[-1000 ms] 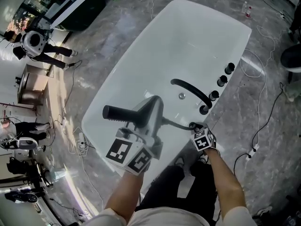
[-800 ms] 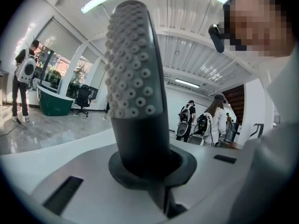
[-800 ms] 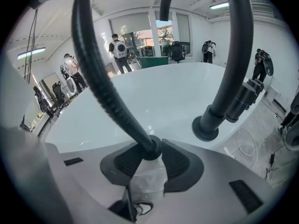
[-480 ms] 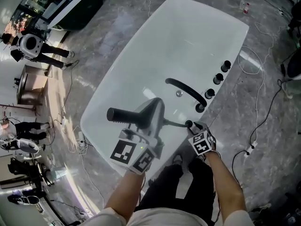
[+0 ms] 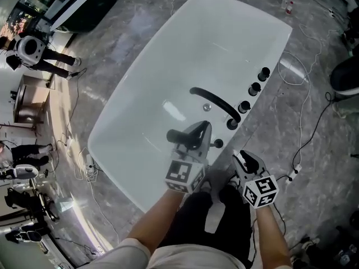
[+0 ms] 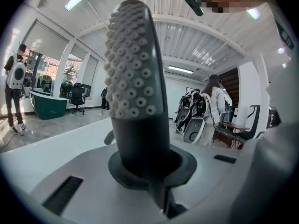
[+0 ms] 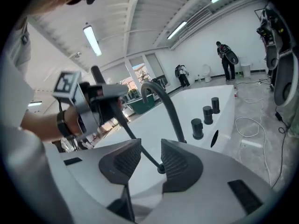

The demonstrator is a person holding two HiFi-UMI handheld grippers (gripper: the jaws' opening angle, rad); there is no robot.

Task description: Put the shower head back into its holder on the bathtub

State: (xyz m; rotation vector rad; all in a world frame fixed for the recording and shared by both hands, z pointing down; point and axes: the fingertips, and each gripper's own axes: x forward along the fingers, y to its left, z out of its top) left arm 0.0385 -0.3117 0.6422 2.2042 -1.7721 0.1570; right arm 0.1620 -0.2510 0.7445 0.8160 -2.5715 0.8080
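Observation:
A dark grey shower head (image 6: pixel 133 83) with a studded face stands upright in my left gripper (image 6: pixel 149 169), which is shut on its handle. In the head view that gripper (image 5: pixel 189 140) holds the shower head (image 5: pixel 177 135) over the near rim of the white bathtub (image 5: pixel 140 94), just left of the small dark holder (image 5: pixel 217 144). My right gripper (image 5: pixel 242 159) hangs back from the rim, open and holding nothing. In the right gripper view a thin hose (image 7: pixel 135 138) runs from the holder (image 7: pixel 161 168) up to the shower head, beyond my gripper (image 7: pixel 149 157).
A curved black spout (image 5: pixel 214 103) and a row of black knobs (image 5: pixel 255 87) stand on the tub's right rim. Cables (image 5: pixel 305 128) lie on the marble floor to the right. People (image 5: pixel 31 52) stand far left. The person's legs are below the tub's near end.
The left gripper dropped and moved right with the shower head, closer to the holder. The right gripper left the holder, opened and pulled back toward the person.

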